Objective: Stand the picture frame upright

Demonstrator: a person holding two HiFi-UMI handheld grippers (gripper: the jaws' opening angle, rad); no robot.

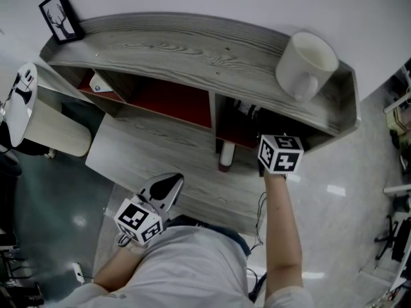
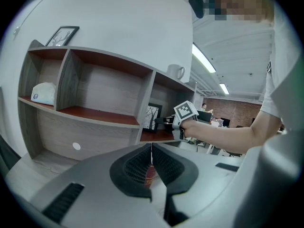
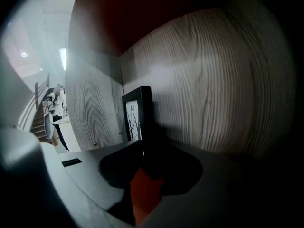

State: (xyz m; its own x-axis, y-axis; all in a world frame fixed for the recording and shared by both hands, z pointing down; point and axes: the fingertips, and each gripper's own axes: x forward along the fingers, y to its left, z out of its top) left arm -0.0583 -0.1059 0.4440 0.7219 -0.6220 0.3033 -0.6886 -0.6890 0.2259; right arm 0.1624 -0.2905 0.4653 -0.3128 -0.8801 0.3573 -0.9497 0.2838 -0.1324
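The black picture frame [image 3: 137,113] with a bare-tree print stands upright at the back of the lower right cubby, against the wooden wall; the left gripper view also shows the frame [image 2: 152,117]. My right gripper [image 3: 144,148] reaches into that cubby, open, its tips right at the frame's near edge with the red shelf floor showing between the pads. In the head view only its marker cube [image 1: 280,153] shows; the frame is hidden under the shelf top. My left gripper [image 2: 152,148] is shut on nothing and hangs low near my body [image 1: 172,183].
The grey wooden shelf unit [image 1: 180,43] has red-floored cubbies. On its top stand a white mug [image 1: 307,64] and a small deer picture [image 1: 61,16]. A red and white can [image 1: 225,156] stands by the centre divider. A white packet [image 2: 43,93] lies in the left cubby.
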